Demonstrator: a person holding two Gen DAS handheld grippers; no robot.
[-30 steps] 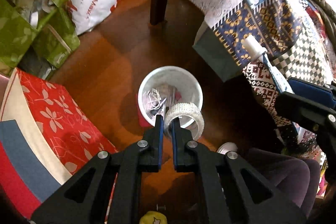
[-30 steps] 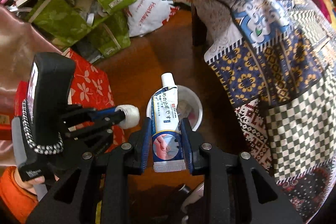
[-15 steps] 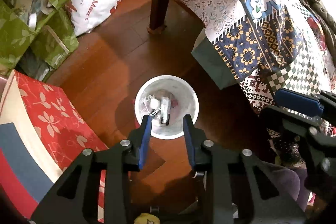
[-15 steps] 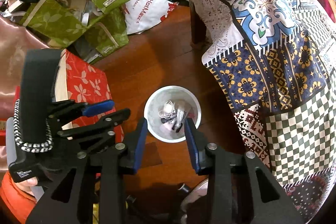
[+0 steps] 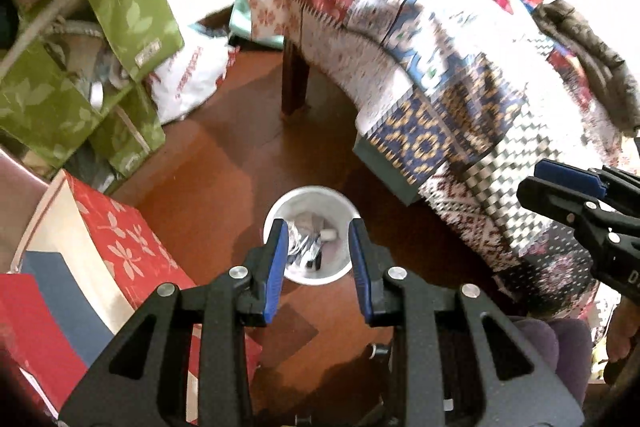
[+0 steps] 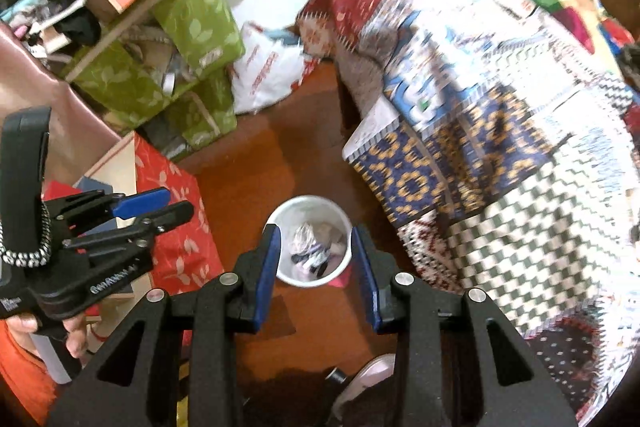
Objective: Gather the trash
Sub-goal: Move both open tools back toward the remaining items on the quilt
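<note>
left gripper (image 5: 318, 243) released, empty | right gripper (image 6: 316, 247) released, empty | white bin (image 5: 310, 199) below me | risk: patchwork cloth (image 5: 460, 99) at right snags my next reach

The patchwork cloth (image 5: 460, 75) is smeared by motion blur, its patterns unreadable. Scraps in the white bin (image 5: 312, 199) are too small to identify. The print on the white plastic bag (image 6: 268, 75) is illegible. The person's hand (image 6: 76, 335) is mostly hidden behind the left claw (image 6: 160, 205).
</note>
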